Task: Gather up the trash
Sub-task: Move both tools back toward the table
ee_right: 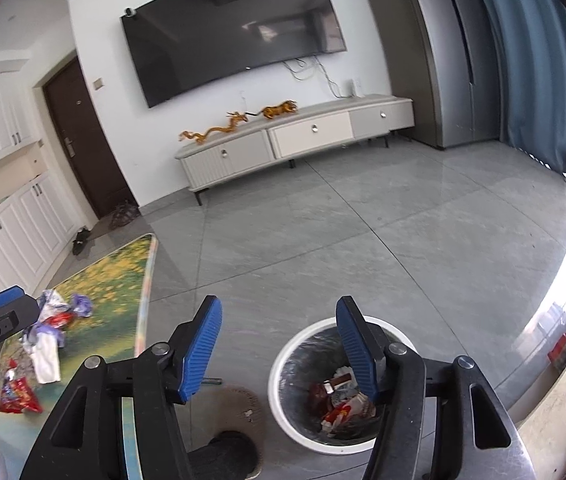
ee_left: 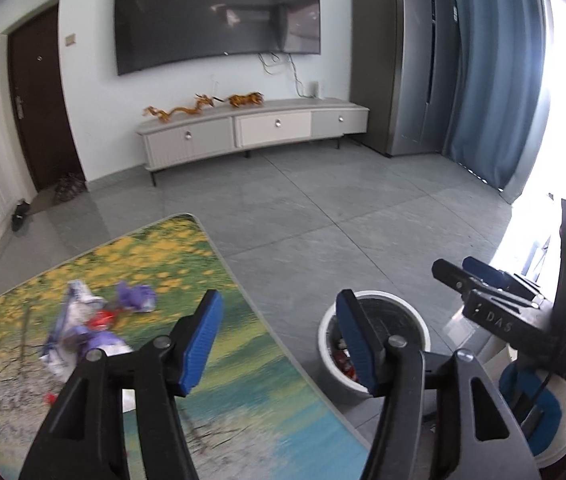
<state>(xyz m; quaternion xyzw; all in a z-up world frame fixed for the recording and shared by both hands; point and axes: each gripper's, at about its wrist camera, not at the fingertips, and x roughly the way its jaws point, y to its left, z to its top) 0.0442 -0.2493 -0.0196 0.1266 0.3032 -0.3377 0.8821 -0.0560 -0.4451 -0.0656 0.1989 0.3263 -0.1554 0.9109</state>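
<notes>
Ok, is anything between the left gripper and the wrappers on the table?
Nothing visible. The left gripper is open and empty, and the wrappers lie exposed on the table, ahead to its left.

The left gripper [ee_left: 279, 340] is showing black plastic arms, round silver screws and ridged blue pads [ee_left: 202, 340]. The right gripper [ee_right: 279, 344] is looking the same. From the left camera, its body is showing white letters "DAS", a glowing green light and a black cable.

White letters "DAS" were legible on the black body of the right gripper [ee_left: 479, 276], seen from the left wrist view. Nothing else readable.
</notes>
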